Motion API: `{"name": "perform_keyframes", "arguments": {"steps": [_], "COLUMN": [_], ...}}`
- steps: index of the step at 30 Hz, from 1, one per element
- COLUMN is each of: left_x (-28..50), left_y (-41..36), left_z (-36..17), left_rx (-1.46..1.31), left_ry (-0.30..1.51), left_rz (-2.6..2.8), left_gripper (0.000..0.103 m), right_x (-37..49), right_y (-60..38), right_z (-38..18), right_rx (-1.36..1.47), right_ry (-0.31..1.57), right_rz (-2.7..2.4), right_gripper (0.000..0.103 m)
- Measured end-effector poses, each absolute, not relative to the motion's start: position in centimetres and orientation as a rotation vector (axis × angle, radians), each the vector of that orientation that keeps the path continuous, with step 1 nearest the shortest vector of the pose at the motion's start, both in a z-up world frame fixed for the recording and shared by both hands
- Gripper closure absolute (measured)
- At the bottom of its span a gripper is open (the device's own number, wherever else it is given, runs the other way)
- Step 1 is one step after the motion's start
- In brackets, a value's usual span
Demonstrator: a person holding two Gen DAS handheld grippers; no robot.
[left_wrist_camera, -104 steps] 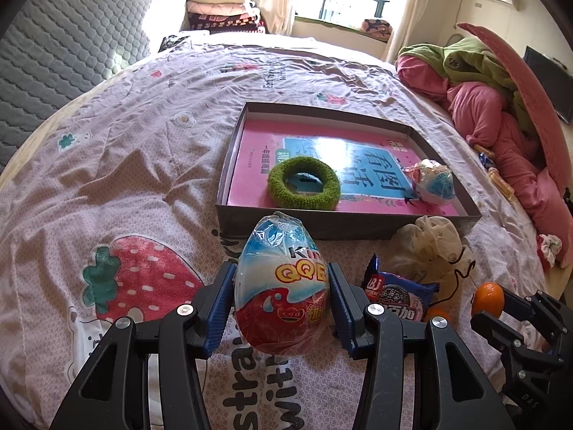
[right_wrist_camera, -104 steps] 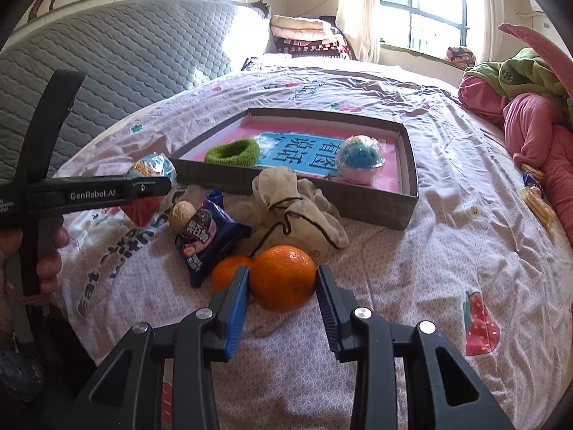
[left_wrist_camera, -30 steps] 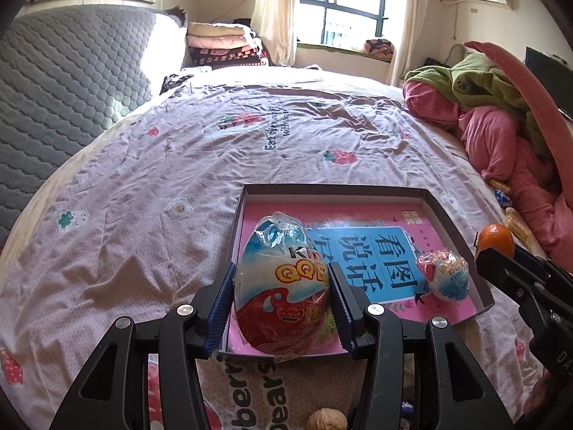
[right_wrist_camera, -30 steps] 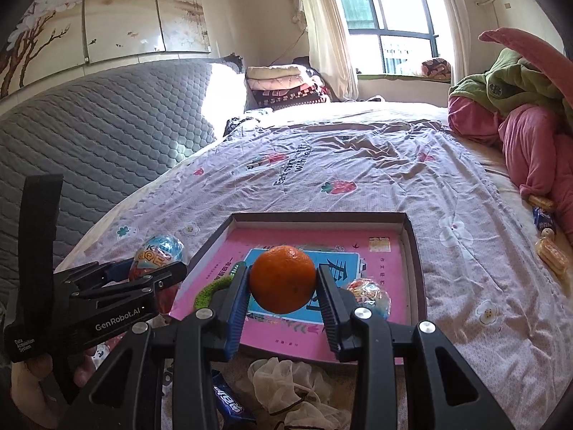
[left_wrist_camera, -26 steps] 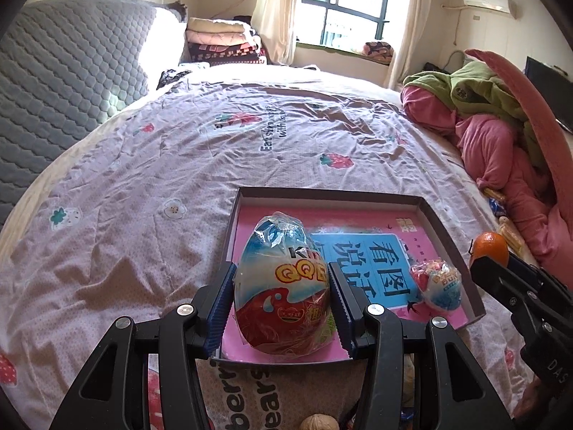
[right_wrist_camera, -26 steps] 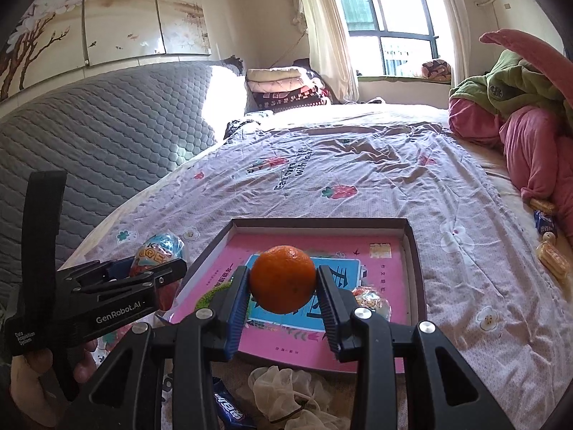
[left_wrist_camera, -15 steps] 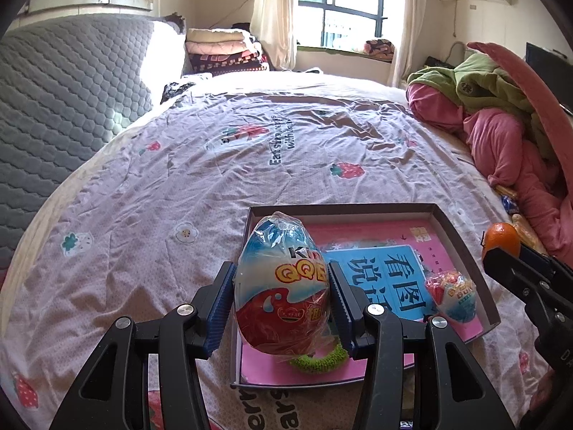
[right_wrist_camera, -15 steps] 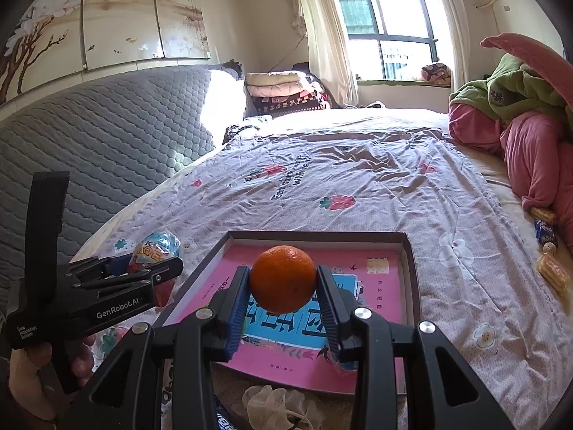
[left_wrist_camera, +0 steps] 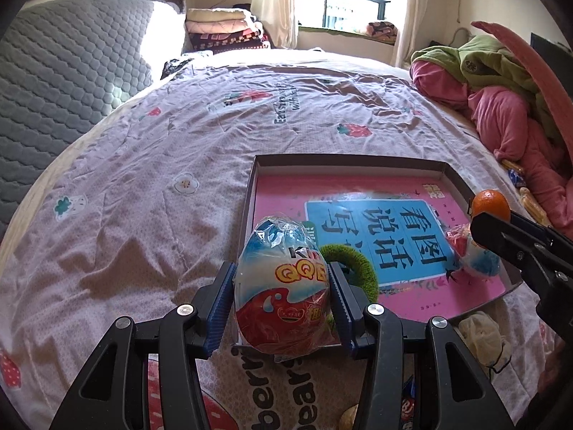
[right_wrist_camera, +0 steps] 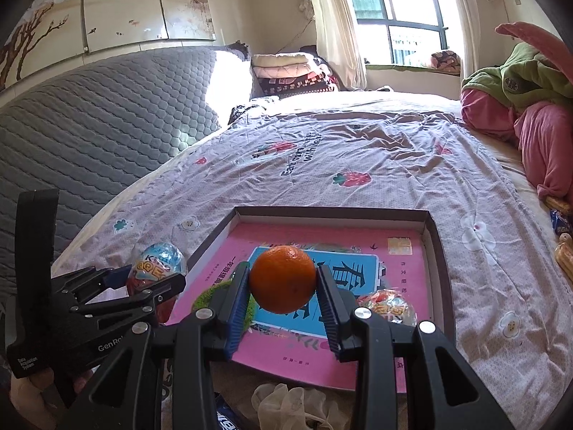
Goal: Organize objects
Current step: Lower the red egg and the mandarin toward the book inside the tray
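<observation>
My left gripper (left_wrist_camera: 282,292) is shut on a foil-wrapped chocolate egg (left_wrist_camera: 283,294), blue and white above, red below, held over the near left corner of the shallow grey box (left_wrist_camera: 343,160) with its pink and blue book bottom. My right gripper (right_wrist_camera: 283,285) is shut on an orange (right_wrist_camera: 283,278) above the box (right_wrist_camera: 333,212). Inside the box lie a green fuzzy ring (left_wrist_camera: 354,268) and a second small wrapped egg (left_wrist_camera: 476,254). In the right wrist view the left gripper (right_wrist_camera: 157,279) shows at the left with its egg (right_wrist_camera: 159,263).
The box rests on a pink strawberry-print quilt (left_wrist_camera: 143,186). A cream drawstring pouch (left_wrist_camera: 481,337), a snack packet (left_wrist_camera: 406,403) and a walnut (left_wrist_camera: 349,417) lie in front of the box. Pink and green bedding (left_wrist_camera: 501,82) is heaped at the right; a grey quilted headboard (right_wrist_camera: 89,114) at the left.
Both grippers have sunk a little toward the box, each keeping its hold. The green ring and the small egg in the box show more fully now.
</observation>
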State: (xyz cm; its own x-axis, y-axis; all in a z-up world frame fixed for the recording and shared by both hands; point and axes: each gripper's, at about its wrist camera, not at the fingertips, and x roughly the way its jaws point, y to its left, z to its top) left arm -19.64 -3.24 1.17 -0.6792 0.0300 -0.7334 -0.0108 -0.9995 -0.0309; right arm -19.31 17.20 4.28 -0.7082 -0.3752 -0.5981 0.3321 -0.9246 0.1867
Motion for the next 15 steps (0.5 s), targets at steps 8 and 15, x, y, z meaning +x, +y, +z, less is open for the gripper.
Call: {"name": "perform_keyframes", "arguments": {"steps": [8,15], "left_x": [-19.6,-19.7], "left_y": [-3.9,-3.9], "left_z": [0.0,-0.2], "left_rx": [-1.282,-1.285], "left_ry": [-0.003,0.011], "left_rz": [2.845,2.840], "left_gripper": [0.051,0.051], "right_x": [-19.2,-19.3], "right_y": [16.5,16.1], "right_z": [3.4,1.9], "right_rx": [0.966,1.020], "right_ry": [-0.055,-0.027], "right_rz": [-2.576,-2.568], "right_gripper": [0.065,0.065]}}
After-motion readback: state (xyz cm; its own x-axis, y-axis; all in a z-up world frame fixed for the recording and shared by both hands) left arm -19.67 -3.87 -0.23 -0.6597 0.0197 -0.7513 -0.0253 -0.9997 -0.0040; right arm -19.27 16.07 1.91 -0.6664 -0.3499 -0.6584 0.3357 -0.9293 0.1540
